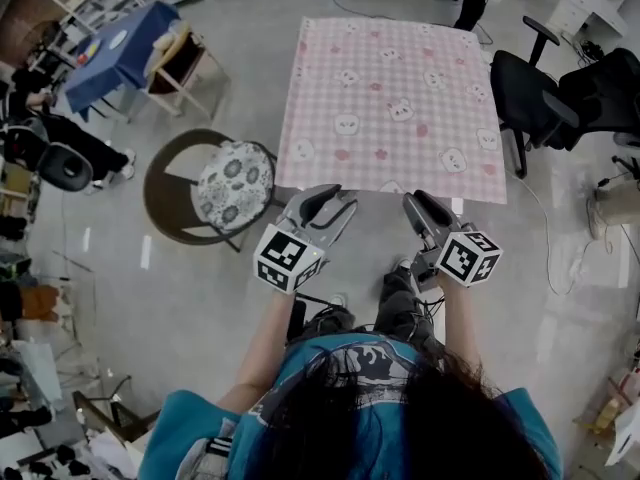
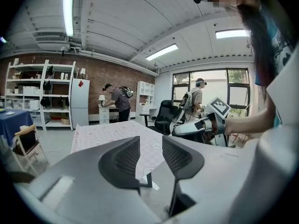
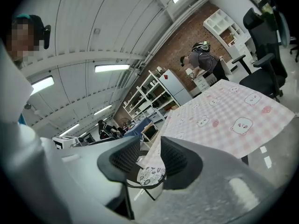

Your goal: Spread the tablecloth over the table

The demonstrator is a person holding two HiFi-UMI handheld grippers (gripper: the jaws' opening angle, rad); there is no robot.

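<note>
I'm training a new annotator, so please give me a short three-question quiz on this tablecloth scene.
1. True or false: the pink checked tablecloth lies spread out flat.
2. What do the left claw and the right claw hold? A) a cloth corner each B) nothing, both open C) a cushion
3. Fill in: in the head view, the floral-cushioned chair stands to the tablecloth's ____.
Key: 1 true; 2 B; 3 left.
</note>
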